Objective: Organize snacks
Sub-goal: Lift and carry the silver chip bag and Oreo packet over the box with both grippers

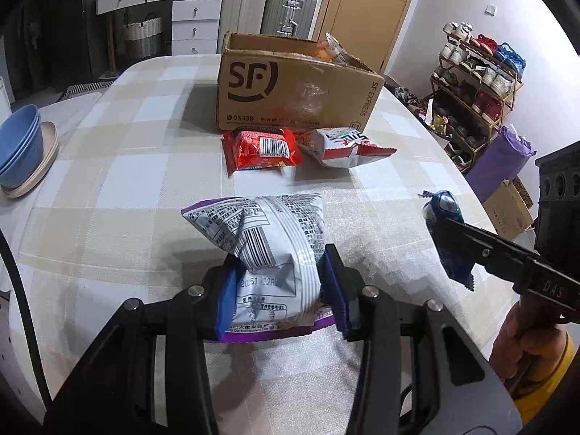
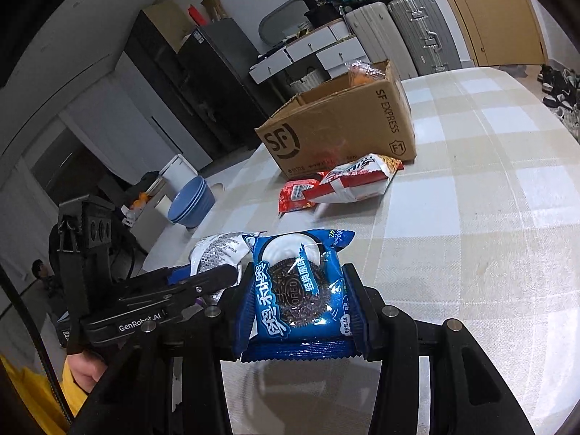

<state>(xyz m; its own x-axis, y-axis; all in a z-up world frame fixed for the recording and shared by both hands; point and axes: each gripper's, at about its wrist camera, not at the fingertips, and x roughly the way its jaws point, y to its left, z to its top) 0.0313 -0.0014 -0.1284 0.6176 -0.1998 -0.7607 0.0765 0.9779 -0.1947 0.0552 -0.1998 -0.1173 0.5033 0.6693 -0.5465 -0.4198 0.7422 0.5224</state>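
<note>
Left wrist – silver bag (image 1: 268, 250) clamped btwn left gripper (image 1: 281, 290) pads

Room interior. A desk (image 1: 119, 152) covered in a beige-and-white checked cloth fills the foreground. Behind it stand white drawer units (image 1: 194, 25), a woven basket (image 1: 143, 34), and two hard suitcases, one cream (image 1: 243, 7), one silver (image 1: 290, 9). A tan wooden door (image 1: 366, 7) is set in a white wall (image 1: 471, 11) bearing a light switch (image 1: 491, 9). To its right, a tiered shoe rack (image 1: 478, 87) is full of shoes. In the right wrist view, a dark refrigerator (image 2: 214, 72) stands left of the drawers. Lighting is dim and even.
</note>
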